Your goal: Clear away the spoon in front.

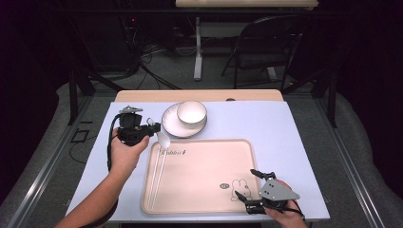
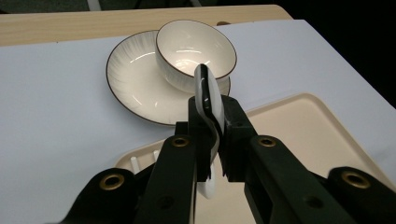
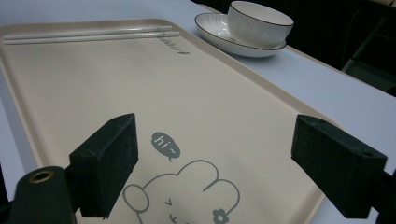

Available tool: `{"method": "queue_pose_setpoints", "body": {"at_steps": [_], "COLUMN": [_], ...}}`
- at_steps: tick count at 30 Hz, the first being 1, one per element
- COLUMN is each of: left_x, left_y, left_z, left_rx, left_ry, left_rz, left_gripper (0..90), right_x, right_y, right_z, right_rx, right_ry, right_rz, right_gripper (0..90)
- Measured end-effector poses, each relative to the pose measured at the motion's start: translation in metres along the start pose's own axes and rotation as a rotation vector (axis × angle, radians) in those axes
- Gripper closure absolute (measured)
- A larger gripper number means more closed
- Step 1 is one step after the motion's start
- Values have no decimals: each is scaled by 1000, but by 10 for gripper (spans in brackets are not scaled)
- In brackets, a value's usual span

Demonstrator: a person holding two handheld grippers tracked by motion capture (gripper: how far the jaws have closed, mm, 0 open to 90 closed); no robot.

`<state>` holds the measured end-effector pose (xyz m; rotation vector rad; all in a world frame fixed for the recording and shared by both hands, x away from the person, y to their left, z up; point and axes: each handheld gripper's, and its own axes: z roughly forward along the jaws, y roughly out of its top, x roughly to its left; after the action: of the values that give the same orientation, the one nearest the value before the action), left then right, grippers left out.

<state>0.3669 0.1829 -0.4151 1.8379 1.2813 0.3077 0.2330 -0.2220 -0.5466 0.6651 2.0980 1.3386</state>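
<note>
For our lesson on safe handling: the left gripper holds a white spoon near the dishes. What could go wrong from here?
1. The left gripper pinches the glossy spoon on a narrow part; it may slip or twist.
2. The spoon's tip is close to the bowl on the plate; a knock could chip or shift them.

Glossy ceramic bowl (image 2: 196, 51), glossy white spoon (image 2: 208, 100), matt plastic tray (image 3: 140, 93)

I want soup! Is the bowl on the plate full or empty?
Empty. The left gripper view looks into the bowl: bare, shiny white inside. It sits on the plate.
</note>
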Motion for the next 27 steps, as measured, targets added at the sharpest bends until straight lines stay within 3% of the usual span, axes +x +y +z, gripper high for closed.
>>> {"method": "queue_pose_setpoints", "body": {"at_steps": [16, 27], "left_x": [-4, -9], "left_y": [-23, -50], "left_z": [-16, -22], "left_rx": [34, 76], "left_ry": [-28, -54], "left_rz": [17, 32], "left_gripper": [852, 853], "right_x": [0, 1], "right_y": [0, 0], "right_z": [0, 1], "right_rx": [5, 7], "right_ry": [-2, -1], "right_rz": [-1, -2], "right_gripper": [141, 141]}}
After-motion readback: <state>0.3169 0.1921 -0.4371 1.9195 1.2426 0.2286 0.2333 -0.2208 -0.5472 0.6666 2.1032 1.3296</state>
